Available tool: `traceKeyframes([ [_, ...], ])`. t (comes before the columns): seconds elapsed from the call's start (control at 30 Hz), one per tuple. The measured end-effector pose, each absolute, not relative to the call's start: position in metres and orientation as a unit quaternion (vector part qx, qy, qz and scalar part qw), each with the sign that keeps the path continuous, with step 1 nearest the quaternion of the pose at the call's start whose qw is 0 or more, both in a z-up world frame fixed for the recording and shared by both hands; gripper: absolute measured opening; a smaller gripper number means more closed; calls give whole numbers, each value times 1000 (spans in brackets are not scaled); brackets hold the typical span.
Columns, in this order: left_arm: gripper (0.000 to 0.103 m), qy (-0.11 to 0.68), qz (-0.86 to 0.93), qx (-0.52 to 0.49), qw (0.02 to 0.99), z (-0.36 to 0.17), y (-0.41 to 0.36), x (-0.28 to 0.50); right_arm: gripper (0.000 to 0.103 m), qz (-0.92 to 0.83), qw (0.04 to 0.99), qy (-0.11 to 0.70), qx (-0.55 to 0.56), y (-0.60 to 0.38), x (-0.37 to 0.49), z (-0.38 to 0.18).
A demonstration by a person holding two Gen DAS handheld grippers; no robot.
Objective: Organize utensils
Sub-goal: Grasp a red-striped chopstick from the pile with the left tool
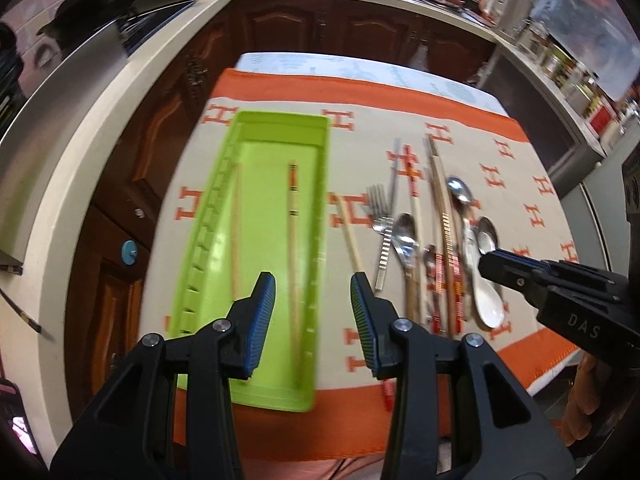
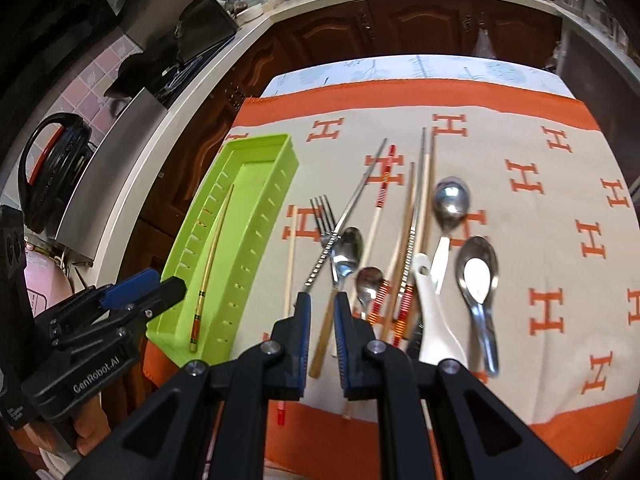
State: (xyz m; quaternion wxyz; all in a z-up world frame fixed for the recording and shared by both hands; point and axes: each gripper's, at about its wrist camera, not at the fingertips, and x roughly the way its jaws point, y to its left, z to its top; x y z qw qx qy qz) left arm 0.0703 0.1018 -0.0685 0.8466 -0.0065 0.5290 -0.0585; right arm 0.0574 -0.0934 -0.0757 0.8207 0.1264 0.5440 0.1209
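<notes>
Left claw [image 1: 313, 284]: spread wide, black frame with ribbed blue pads, empty, low centre of its frame above the tray's near end.
Right claw [image 2: 320, 304]: slightly parted, empty, above a wooden-handled spoon [image 2: 347, 254].
Tray [image 1: 280, 128]: lime-green plastic, long rectangle with slotted side walls, left of centre on the cloth; two pale chopsticks [image 1: 294, 264] lie lengthwise inside.
Loose utensils: steel fork [image 2: 322, 216], shiny metal spoons [image 2: 451, 200], a glossy white ceramic spoon [image 2: 434, 320], striped chopsticks, heaped right of the tray.
Tabletop cloth [image 2: 540, 248]: woven beige, orange H motifs, orange border.
</notes>
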Motion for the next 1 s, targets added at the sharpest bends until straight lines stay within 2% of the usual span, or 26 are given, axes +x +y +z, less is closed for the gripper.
traceKeyframes([
  [0.07, 36, 528, -73, -5, 846, -68, 88, 65, 27, 117, 825, 539, 126, -98, 51, -76],
  [0.1, 36, 529, -79, -5, 845, -70, 83, 64, 28, 114, 828, 536, 124, -101, 48, -76],
  [0.33, 36, 545, -91, -4, 834, -96, 48, 60, 28, 96, 830, 533, 130, -120, 37, -88],
  [0.63, 36, 587, -86, -20, 805, -134, 44, 70, 28, 96, 815, 553, 144, -131, 35, -112],
  [0.8, 25, 613, -79, -24, 786, -153, 39, 76, 28, 102, 813, 554, 148, -133, 36, -116],
  [1.0, 23, 639, -63, -29, 766, -170, 38, 83, 28, 111, 811, 555, 147, -134, 38, -119],
])
